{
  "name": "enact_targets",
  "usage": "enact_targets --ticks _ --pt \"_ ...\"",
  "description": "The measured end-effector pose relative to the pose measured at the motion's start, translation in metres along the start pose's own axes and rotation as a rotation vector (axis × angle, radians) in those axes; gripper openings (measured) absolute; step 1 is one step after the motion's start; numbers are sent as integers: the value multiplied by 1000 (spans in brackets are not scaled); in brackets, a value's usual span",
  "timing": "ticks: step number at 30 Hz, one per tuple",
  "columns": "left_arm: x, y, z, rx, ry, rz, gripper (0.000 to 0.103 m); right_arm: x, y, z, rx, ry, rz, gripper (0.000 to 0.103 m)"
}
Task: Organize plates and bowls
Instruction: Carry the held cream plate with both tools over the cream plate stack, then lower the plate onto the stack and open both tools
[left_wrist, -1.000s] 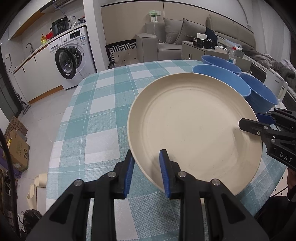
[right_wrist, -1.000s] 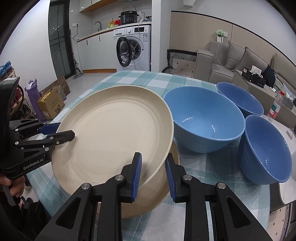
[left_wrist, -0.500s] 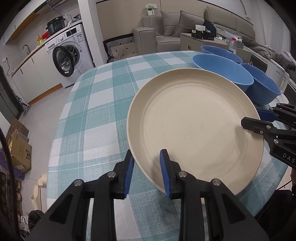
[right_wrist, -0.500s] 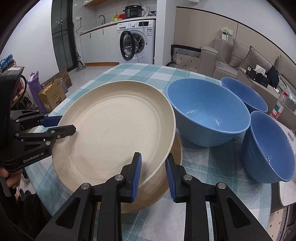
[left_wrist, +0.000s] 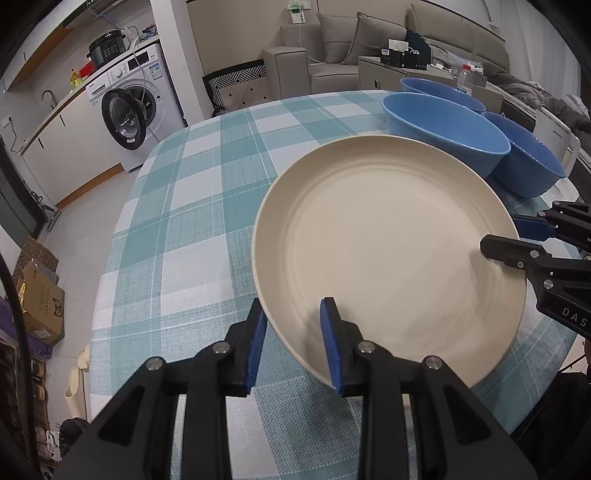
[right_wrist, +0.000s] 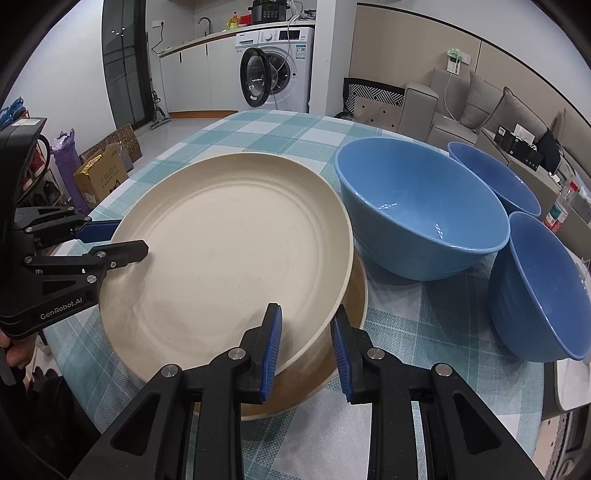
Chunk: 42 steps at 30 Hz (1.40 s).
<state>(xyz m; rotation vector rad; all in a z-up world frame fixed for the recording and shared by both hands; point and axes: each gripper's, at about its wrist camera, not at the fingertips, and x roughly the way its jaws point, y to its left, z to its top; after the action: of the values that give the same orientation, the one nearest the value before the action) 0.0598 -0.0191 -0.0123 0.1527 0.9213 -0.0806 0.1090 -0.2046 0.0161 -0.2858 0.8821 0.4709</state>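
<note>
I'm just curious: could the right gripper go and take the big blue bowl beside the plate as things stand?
Probably not yet. The right gripper straddles the rim of the cream plate, shared with the left gripper. The big blue bowl sits uncovered just beyond, so the path looks free afterwards.

Three blue bowls (right_wrist: 421, 218) crowd the table's (left_wrist: 192, 206) far right, the nearest just beside the cream plate (right_wrist: 229, 251), leaving no passage between them. The checked cloth to the plate's left lies bare up to the far edge. A second plate (right_wrist: 354, 295) sits directly beneath.
</note>
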Motion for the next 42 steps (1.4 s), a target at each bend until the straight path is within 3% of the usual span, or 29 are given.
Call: enact_targets --ticks 16,34,36,42 --pt "5 -11 -3 33 12 -7 31 4 -3 -2 -5 16 -36 30" --pt "9 -24 -7 101 32 -7 46 11 0 -7 -61 42 -79 50" --pt "10 -24 -8 103 37 -6 53 12 1 -7 -65 45 -70 56" --pt "11 -19 -7 74 47 -36 54 7 4 -8 -67 25 -45 80"
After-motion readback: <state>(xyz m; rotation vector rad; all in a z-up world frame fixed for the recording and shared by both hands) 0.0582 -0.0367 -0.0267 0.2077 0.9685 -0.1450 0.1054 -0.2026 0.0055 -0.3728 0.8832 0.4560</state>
